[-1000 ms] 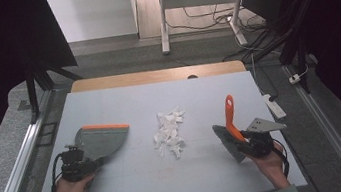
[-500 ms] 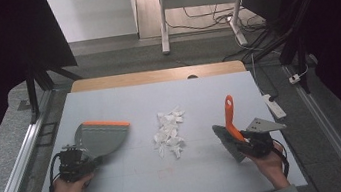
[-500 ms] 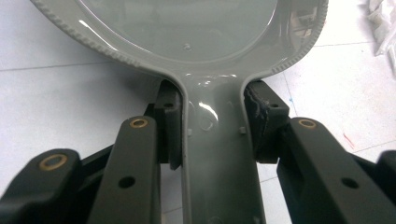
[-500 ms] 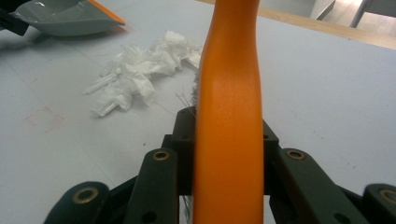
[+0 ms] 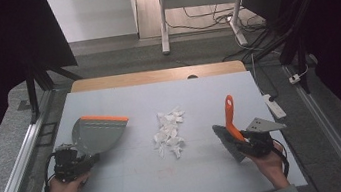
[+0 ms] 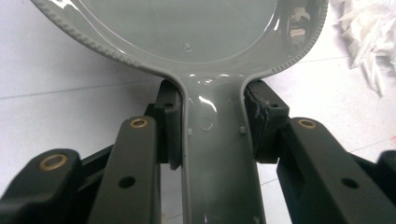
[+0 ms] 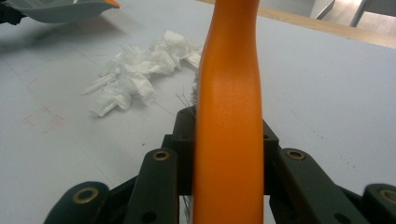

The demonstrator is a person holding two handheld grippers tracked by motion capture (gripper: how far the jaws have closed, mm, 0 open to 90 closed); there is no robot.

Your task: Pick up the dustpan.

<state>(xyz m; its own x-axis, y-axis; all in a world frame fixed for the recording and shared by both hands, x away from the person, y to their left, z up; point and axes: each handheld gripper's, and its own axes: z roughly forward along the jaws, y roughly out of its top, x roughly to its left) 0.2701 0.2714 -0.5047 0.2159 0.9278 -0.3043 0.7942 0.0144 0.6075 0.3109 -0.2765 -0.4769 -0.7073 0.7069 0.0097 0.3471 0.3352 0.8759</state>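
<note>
High view: paper scraps (image 5: 169, 132) mid-table (image 5: 208, 90)

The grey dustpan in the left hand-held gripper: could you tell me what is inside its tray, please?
The dustpan tray looks bare grey plastic. The white paper scraps lie apart on the table. What lies under the pan is covered.

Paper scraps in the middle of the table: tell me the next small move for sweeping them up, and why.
Probably slide the dustpan right until its orange lip sits beside the paper scraps. The left gripper is shut on its handle, and the right gripper is shut on the brush, but bare table separates both tools from the scraps, so a sweep now would have nothing to catch it.
</note>
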